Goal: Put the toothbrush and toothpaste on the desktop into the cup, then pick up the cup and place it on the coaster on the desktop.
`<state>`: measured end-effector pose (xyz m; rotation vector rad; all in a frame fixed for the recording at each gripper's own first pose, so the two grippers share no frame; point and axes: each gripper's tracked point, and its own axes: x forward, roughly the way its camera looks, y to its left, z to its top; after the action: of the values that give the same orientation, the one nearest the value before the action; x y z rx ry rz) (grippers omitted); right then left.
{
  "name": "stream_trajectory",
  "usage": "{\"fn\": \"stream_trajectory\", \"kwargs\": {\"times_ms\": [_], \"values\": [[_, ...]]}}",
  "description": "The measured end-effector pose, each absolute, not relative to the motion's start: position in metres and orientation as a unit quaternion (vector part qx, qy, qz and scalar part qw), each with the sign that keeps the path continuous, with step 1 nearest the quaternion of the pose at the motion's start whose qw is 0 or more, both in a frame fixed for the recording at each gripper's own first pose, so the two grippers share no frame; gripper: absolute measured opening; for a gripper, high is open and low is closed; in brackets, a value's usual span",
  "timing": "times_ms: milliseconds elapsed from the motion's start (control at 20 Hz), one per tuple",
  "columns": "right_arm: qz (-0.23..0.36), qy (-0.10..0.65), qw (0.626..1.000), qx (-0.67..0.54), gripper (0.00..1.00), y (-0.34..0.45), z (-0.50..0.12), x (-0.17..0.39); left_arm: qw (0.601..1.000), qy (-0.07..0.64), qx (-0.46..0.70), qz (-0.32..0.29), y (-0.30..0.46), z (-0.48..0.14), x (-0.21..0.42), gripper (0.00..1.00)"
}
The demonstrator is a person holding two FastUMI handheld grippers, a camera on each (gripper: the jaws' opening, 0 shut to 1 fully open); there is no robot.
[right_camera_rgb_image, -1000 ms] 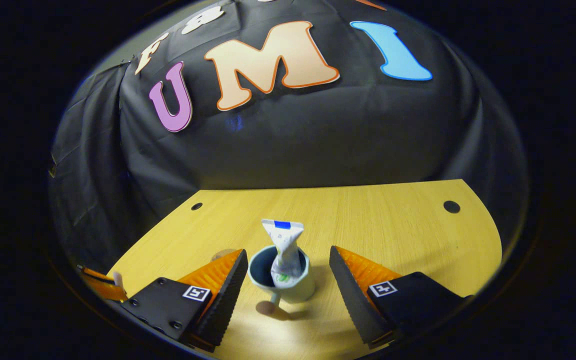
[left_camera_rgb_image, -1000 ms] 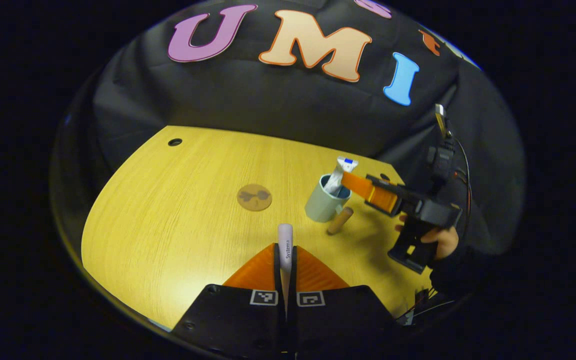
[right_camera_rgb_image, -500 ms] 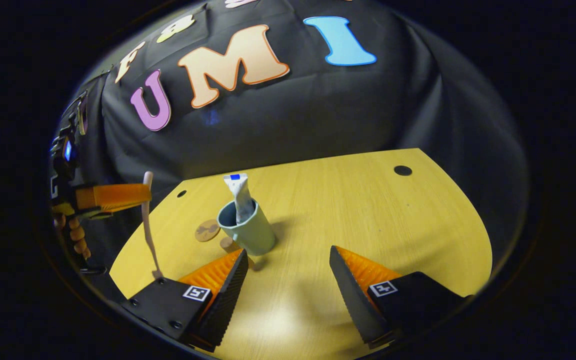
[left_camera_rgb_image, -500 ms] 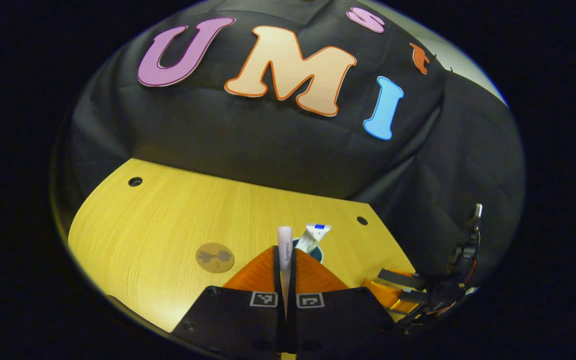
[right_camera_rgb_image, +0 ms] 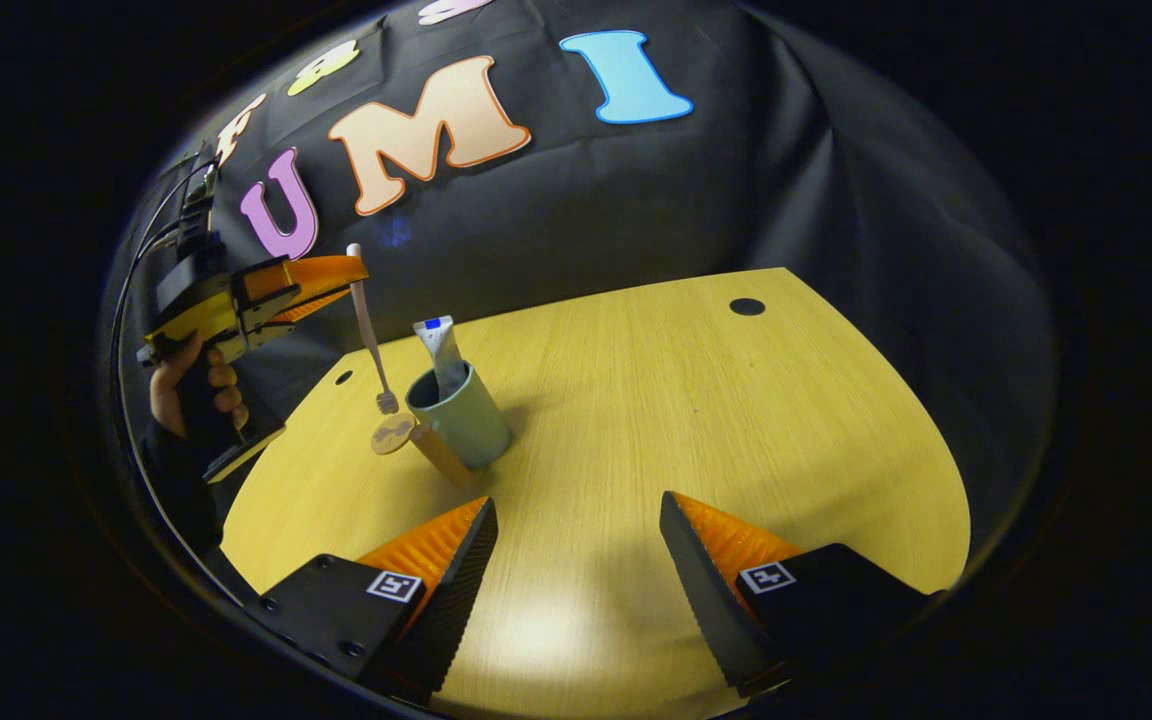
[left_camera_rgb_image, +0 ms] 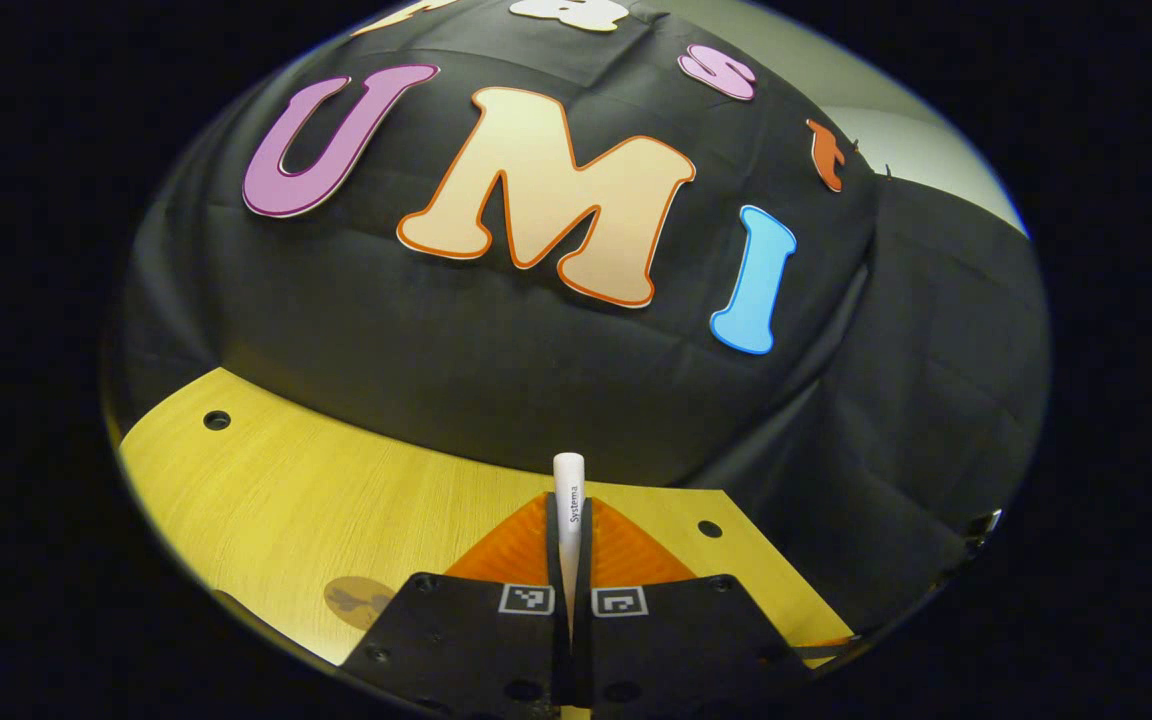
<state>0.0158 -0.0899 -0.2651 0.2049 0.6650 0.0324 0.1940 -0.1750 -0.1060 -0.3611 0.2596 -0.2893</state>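
My left gripper [left_camera_rgb_image: 570, 520] pinched the one toothbrush [right_camera_rgb_image: 368, 330], which hung bristles-down just beside the single cup [right_camera_rgb_image: 460, 417]. One toothpaste tube [right_camera_rgb_image: 438, 345] stood inside that cup on the desktop [right_camera_rgb_image: 716, 420]. One coaster [right_camera_rgb_image: 393, 435] lay near the cup's wooden handle. My right gripper [right_camera_rgb_image: 576, 540] gaped wide, empty.

Your left gripper [left_camera_rgb_image: 570, 520] is raised, fingers pressed together on the toothbrush [left_camera_rgb_image: 568, 487], your hand [right_camera_rgb_image: 191, 385] wrapping its grip. Your right gripper [right_camera_rgb_image: 576, 540] sits low, fingers spread apart.
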Motion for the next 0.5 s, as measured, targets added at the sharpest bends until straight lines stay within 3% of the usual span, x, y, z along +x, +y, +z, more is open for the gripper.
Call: {"fn": "stream_trajectory", "kwargs": {"times_ms": [500], "values": [[-0.015, 0.34, 0.934, 0.108, 0.99, -0.125, -0.271, 0.005, 0.966, 0.127, -0.206, -0.092, -0.171, -0.145, 0.206, 0.0]]}}
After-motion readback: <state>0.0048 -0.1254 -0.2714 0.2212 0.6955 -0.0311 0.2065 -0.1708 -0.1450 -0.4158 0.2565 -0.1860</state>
